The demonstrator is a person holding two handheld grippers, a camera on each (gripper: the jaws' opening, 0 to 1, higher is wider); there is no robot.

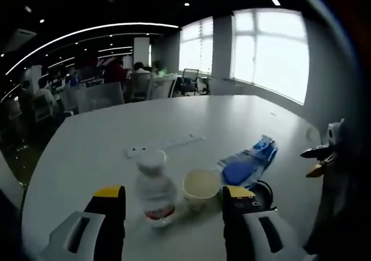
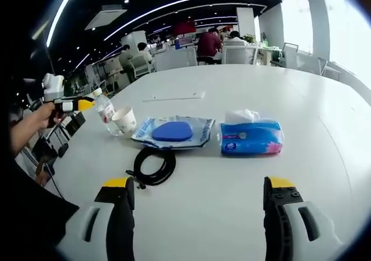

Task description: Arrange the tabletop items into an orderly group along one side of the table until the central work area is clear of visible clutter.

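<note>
Left tool (image 1: 174, 206) open before bottle (image 1: 154, 188) and cup (image 1: 201, 187)

This is an open-plan office. A large white tabletop (image 2: 324, 133) of meeting-room size stands in the foreground, and behind it rows of desks (image 2: 174, 58) run back with white office chairs (image 2: 240, 53) pulled up and people seated (image 2: 207, 42) at work. Long curved strip lights (image 1: 93, 32) and small recessed spotlights cross the dark ceiling, and tall windows (image 1: 269, 52) with blinds (image 1: 194, 32) line one wall, letting in bright daylight.
</note>
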